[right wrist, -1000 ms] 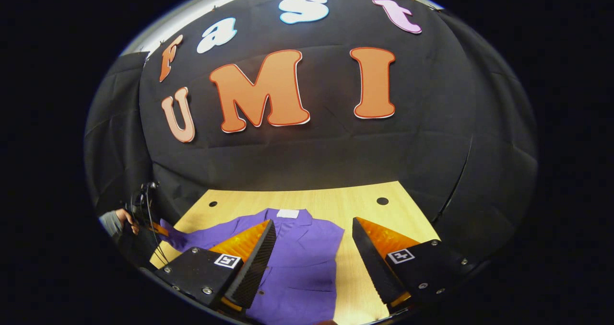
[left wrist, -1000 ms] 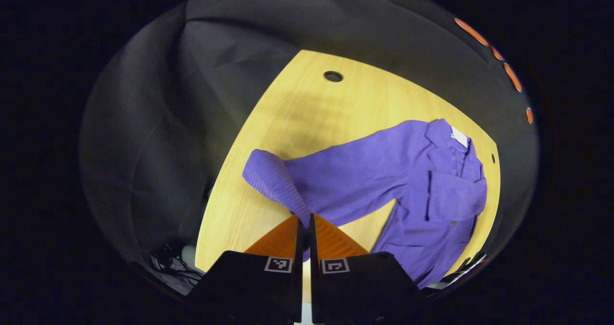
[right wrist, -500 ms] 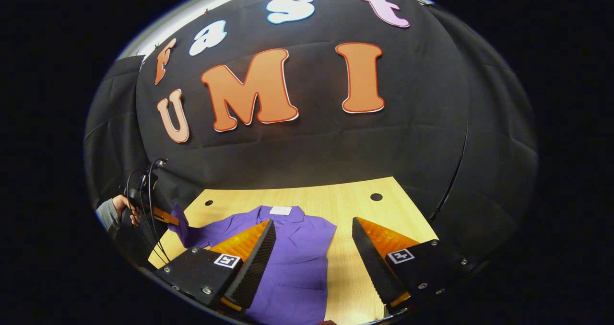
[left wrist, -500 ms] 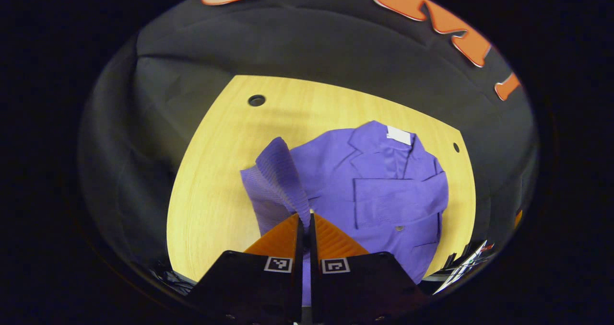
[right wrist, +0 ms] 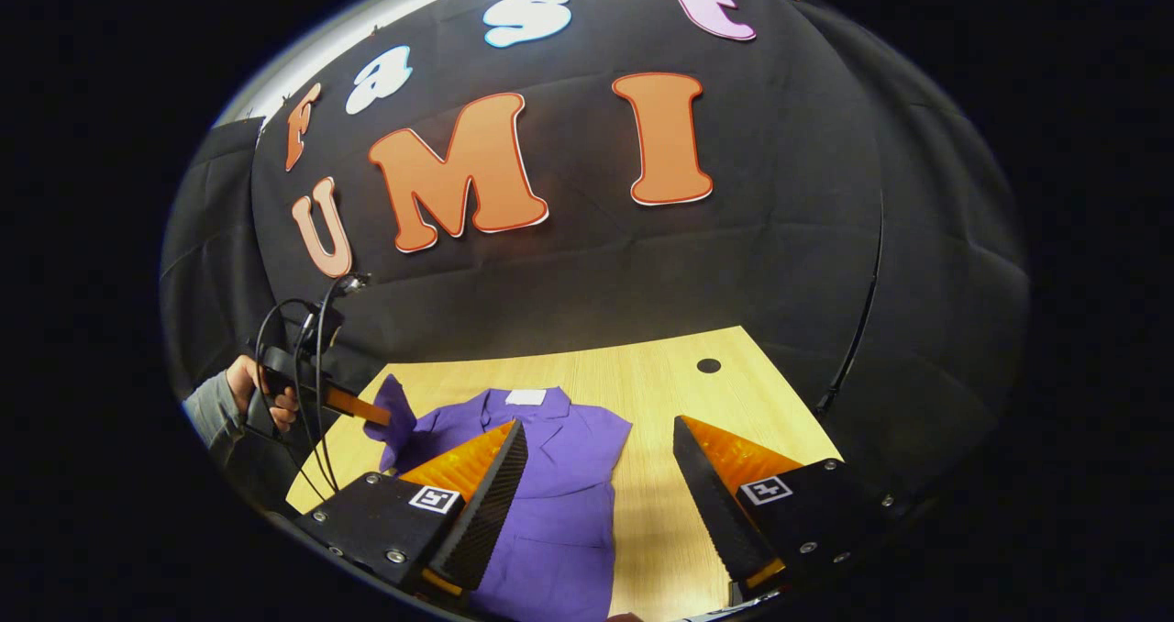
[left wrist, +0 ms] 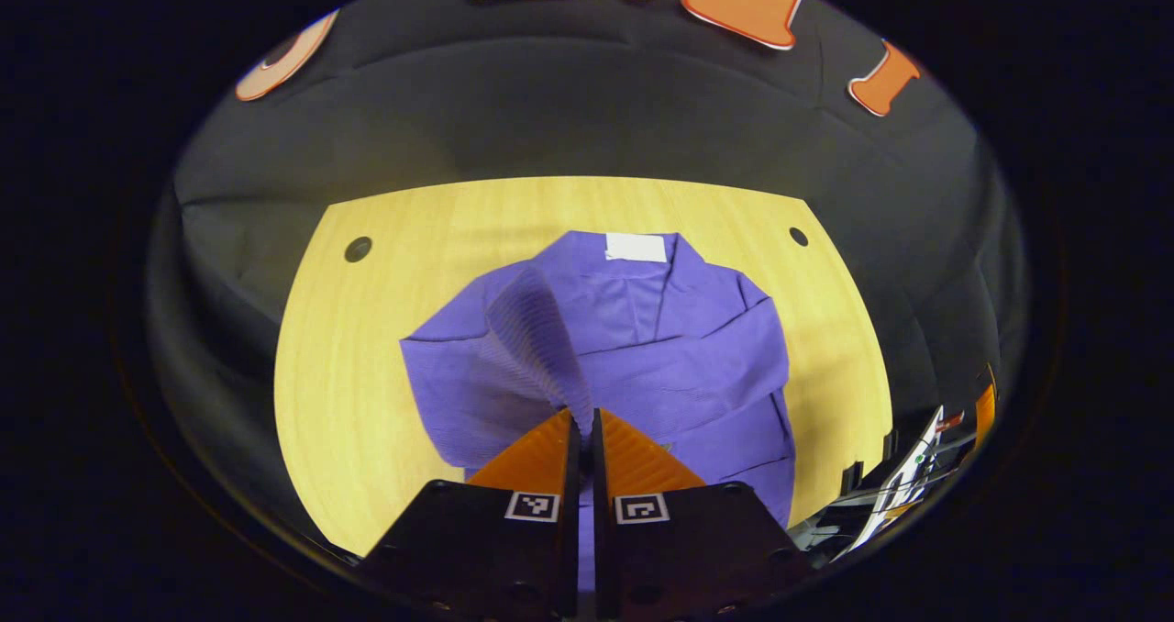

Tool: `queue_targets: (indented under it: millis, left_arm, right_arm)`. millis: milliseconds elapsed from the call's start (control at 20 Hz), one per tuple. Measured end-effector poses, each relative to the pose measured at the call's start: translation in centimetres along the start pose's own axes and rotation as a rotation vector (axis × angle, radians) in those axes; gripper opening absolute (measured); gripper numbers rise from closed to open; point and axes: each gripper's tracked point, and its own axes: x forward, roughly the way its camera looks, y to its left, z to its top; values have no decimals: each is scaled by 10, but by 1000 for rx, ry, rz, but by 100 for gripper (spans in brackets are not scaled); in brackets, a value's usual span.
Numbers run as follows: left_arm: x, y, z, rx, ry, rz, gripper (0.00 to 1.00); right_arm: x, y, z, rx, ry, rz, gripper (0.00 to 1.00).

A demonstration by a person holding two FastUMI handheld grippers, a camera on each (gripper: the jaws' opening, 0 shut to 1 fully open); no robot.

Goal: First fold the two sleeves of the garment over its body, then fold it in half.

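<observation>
My left tool (left wrist: pixel 583 417) is clenched on one sleeve cuff (left wrist: pixel 537 328), lifted over the garment's body. My right tool (right wrist: pixel 601 452) hangs released, jaws wide apart, above the garment's near edge. One purple garment (left wrist: pixel 679 356) lies flat on the table (left wrist: pixel 367 347), long axis running away from me, collar with one white tag (left wrist: pixel 636 247) at the far end. Other sleeve (left wrist: pixel 697 351) already lies across the chest. Two holes in the table (left wrist: pixel 358 249) flank the collar.
</observation>
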Motion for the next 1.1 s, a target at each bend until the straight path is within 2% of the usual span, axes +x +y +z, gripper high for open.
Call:
queue_targets:
  millis: [200, 550, 700, 850, 950, 1050, 1100]
  left_arm:
    - [18, -48, 10, 14, 19, -29, 8]
    - [64, -132, 21, 150, 28, -25, 8]
    - [82, -154, 21, 172, 29, -24, 8]
    - [89, -185, 19, 200, 19, -123, 14]
    - [78, -198, 24, 224, -28, -177, 57]
    - [66, -200, 30, 247, -77, -197, 100]
    - [58, -196, 31, 253, -95, -193, 99]
  right_arm:
    - [0, -11, 0, 10, 2, -1, 95]
    - [0, -29, -2, 22, 24, -6, 95]
    - [0, -34, -4, 26, 40, -7, 95]
    - [1, -37, -7, 22, 51, -9, 95]
    - [3, -36, -6, 25, 53, -9, 95]
    - [5, -36, -7, 35, 56, -6, 95]
    - [6, -35, -8, 38, 58, -7, 95]
